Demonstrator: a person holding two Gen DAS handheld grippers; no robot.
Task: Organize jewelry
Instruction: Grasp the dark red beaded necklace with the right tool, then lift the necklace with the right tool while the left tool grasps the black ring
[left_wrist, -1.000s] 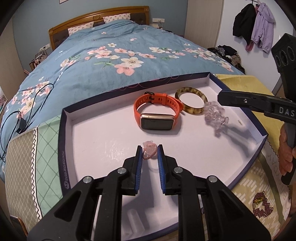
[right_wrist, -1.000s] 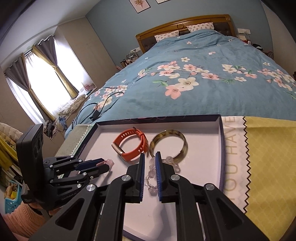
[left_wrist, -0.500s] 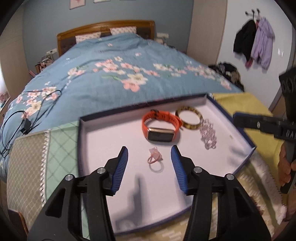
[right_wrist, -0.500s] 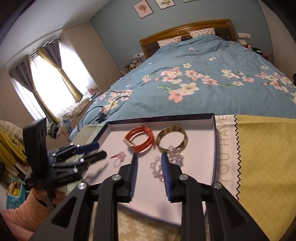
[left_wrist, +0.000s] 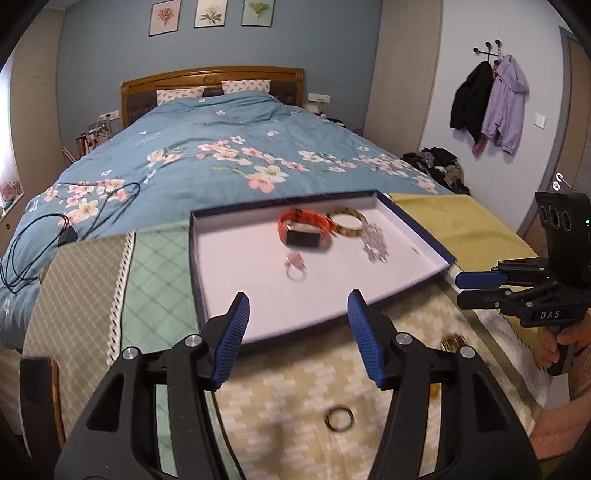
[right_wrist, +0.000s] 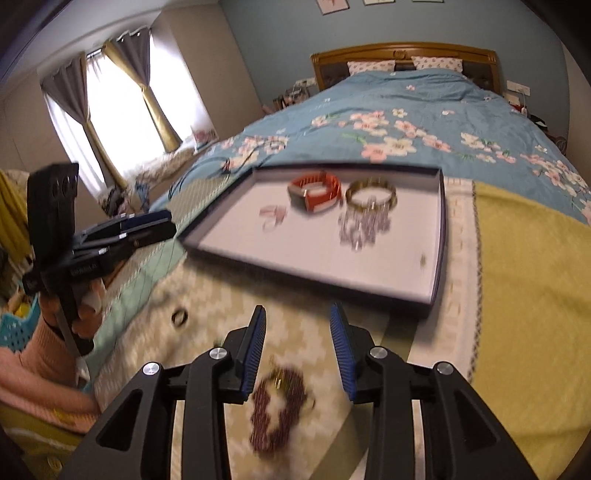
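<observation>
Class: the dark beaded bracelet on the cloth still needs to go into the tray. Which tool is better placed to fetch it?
The right tool: the dark beaded bracelet lies just beneath its open fingers. The left tool points elsewhere.

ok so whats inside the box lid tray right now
Inside the tray: an orange watch, a tortoiseshell bangle, a clear bead bracelet and a pink ring. A tiny speck near one corner is too blurred to identify.

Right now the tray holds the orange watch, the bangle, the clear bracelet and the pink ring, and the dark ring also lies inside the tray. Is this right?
Not quite: the dark ring lies outside the tray, on the patterned cloth in front of it, as the left wrist view shows. The rest is right.
</observation>
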